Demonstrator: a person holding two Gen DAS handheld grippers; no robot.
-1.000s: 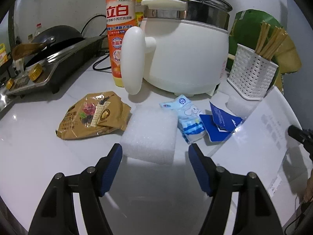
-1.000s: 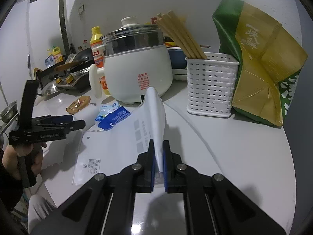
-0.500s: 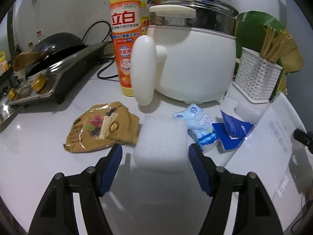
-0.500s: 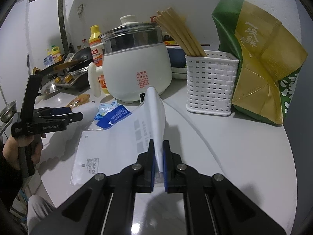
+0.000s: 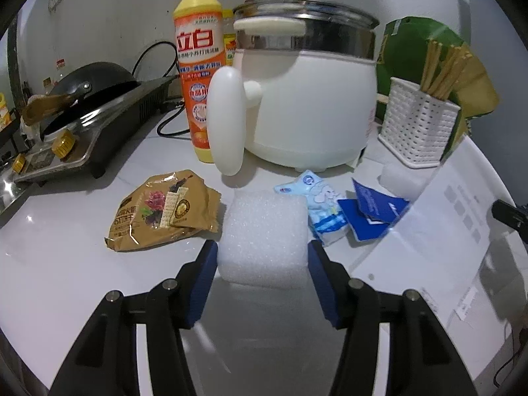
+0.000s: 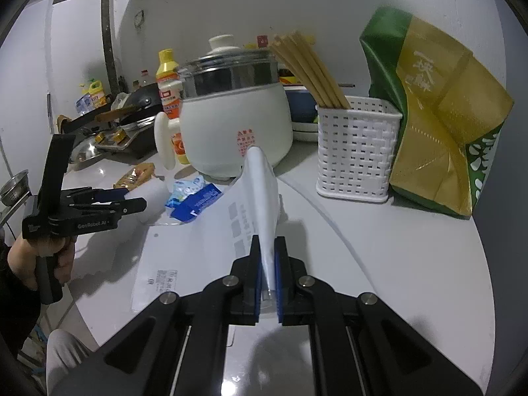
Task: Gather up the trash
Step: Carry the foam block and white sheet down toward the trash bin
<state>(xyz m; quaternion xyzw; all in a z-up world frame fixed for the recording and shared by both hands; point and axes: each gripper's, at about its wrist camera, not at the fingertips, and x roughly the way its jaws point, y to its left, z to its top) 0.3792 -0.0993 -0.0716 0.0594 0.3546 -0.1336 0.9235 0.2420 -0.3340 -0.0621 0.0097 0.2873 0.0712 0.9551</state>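
left gripper closing on a white foam block near the counter's front edge.
its jaws have just narrowed and now touch the block's sides; right gripper is clenched on a white plastic bag. next, judged: lift the block into the bag.

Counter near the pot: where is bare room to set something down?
Bare counter lies right of the white bag, in front of the chopstick basket and green sack, and left of the brown wrapper, below the stove. Crowded: foam block and blue packets before the pot.
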